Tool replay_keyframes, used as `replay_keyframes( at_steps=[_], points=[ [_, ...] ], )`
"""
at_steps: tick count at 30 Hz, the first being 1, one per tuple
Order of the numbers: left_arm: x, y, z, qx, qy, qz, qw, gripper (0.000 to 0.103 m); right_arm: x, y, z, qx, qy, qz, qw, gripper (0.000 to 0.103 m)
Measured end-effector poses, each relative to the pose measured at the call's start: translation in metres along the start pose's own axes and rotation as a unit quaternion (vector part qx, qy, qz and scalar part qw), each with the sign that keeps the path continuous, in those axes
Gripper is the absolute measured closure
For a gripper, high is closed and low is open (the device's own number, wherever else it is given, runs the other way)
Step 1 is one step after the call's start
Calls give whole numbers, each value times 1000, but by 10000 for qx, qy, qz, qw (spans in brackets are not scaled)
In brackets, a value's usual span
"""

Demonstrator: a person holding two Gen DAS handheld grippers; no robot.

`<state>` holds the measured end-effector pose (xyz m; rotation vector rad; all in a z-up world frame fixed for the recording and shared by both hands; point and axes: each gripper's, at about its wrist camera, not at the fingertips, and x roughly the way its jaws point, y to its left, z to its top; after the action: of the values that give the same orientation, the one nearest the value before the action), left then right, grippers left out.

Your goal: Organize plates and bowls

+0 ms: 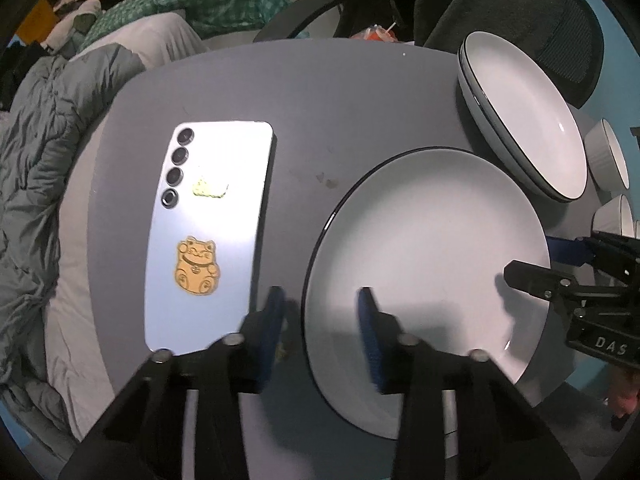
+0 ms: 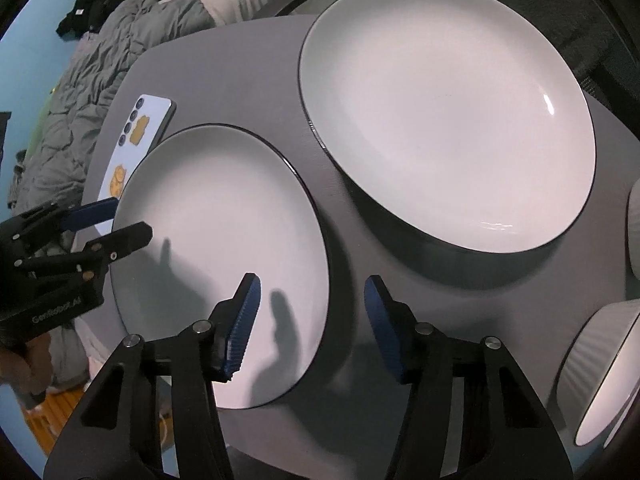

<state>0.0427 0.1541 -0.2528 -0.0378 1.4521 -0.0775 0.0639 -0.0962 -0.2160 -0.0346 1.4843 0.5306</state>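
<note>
Over the plate [image 2: 224,240], both grippers' jaws gape, holding nothing.

Legible lettering is found on two items only. The black body of the right gripper [image 1: 532,264], seen beyond the far edge of the white, dark-rimmed round plate [image 1: 432,256], carries white capitals "DAS", cut off by the frame edge. The black body of the left gripper [image 2: 120,220], at that plate's opposite edge, carries white lettering that appears to read "GenRobot.AI". No other text can be read.
</note>
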Motion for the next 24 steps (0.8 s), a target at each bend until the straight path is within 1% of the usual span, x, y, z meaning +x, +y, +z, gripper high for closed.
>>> replay_keyframes(
  at_steps=[1,3,6,7,10,11,15,20,24],
  points=[
    [1,0,0,-11,19,-26,10000,77,0,0,0,-14,9,-17,10000,58],
    [3,-2,0,-10,58,-56,10000,79,1,1,-1,-62,61,-6,10000,64],
    [4,-3,-1,8,35,-17,10000,79,2,2,-3,-117,116,-3,9999,73],
    [3,-3,-1,-21,34,-28,10000,79,3,1,-4,-123,147,-10,9998,73],
    [2,-1,-1,-180,45,-78,9998,79,3,1,-6,-168,143,-126,9997,82],
    [1,-1,-1,-226,53,-84,9997,79,2,-1,-6,-162,152,-113,9997,84],
    [1,1,-2,-400,74,-135,9991,79,0,-6,-5,-94,190,-25,9998,86],
    [0,-12,-11,-353,127,-106,9992,79,-2,-8,-11,-132,234,-57,9996,86],
    [0,-22,-22,-405,202,-243,9987,79,-5,-13,-17,-105,268,-103,9995,86]
  ],
)
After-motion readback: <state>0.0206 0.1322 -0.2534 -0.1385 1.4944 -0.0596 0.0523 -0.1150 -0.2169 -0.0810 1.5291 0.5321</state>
